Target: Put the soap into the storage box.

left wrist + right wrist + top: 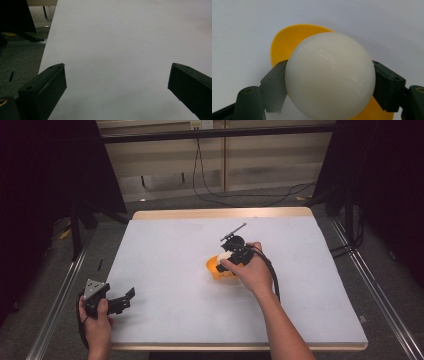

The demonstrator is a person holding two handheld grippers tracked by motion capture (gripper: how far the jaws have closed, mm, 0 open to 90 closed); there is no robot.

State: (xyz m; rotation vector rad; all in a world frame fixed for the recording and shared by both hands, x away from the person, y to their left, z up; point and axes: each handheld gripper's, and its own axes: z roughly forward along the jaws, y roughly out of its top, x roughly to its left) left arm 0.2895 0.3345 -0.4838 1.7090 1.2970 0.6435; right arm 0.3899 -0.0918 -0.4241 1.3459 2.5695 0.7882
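The white surface (175, 270) lay beneath both tools. Behind the right hand-held gripper (329, 82) sat a yellow bowl (287, 42); clamped between its jaws was a white ball (329, 75). The left hand-held gripper (117, 82), well apart, stood wide and held nothing.

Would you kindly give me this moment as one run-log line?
right gripper: shut on white ball, over yellow bowl | left gripper: open, holds nothing, near table corner
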